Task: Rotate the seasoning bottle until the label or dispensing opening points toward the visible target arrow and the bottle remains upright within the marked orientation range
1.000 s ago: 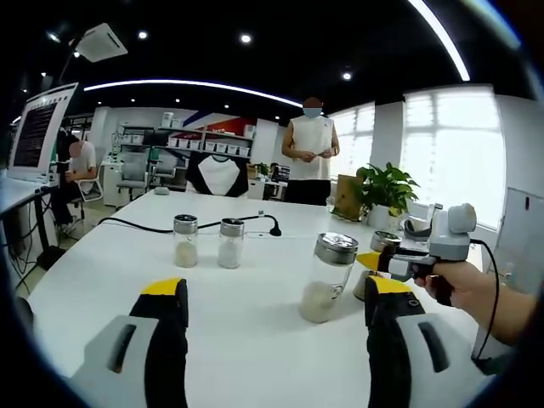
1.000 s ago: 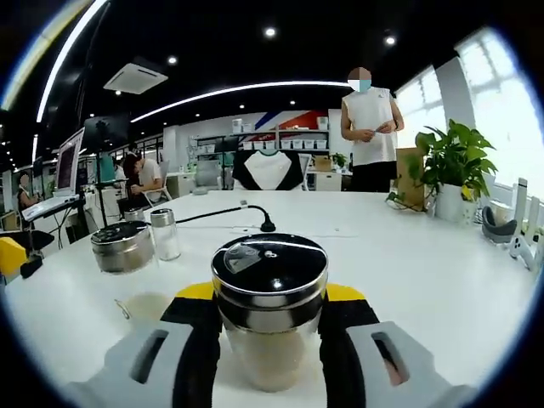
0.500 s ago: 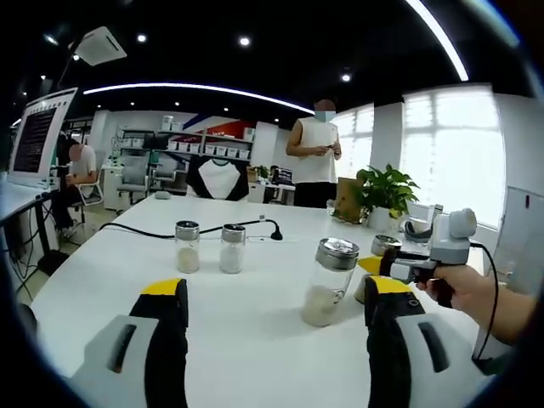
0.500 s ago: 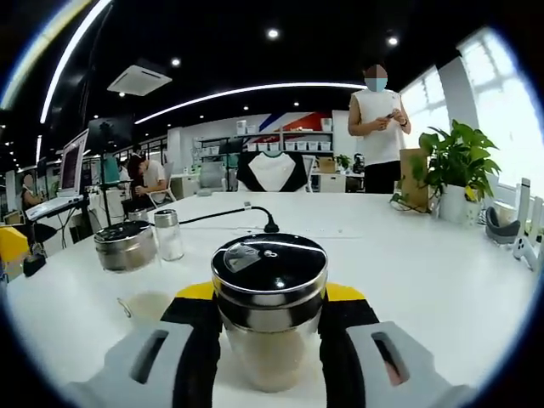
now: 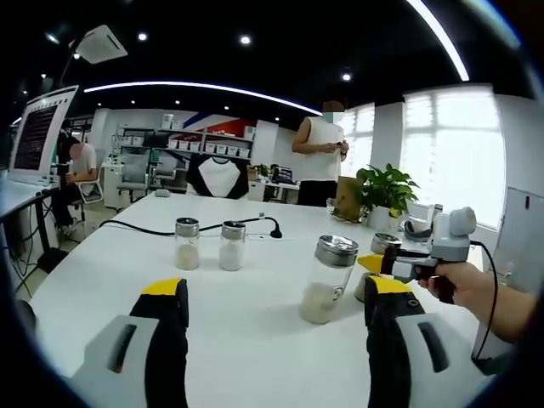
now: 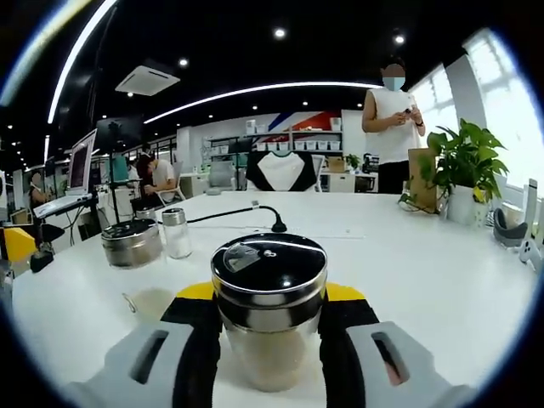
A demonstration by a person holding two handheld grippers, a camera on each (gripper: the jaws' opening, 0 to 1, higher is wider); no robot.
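the right hand-held gripper (image 6: 270, 340) clamps the upright seasoning bottle (image 6: 269, 306) between its jaws.

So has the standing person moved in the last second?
Yes: in the left gripper view the standing person has stepped right, toward the potted plant, which kept its place.

- A white table (image 5: 255, 340) carries two small glass shakers (image 5: 186, 242), (image 5: 231, 245) standing side by side, each partly filled with pale powder.
- A black cable (image 5: 153, 228) runs across the tabletop behind them.
- A potted green plant (image 5: 387, 191) stands at the far right edge.
- A standing person in a white sleeveless top (image 5: 321, 161) is behind the table.
- A monitor (image 5: 38, 132) stands at far left, with a seated person (image 5: 78, 170) beyond.
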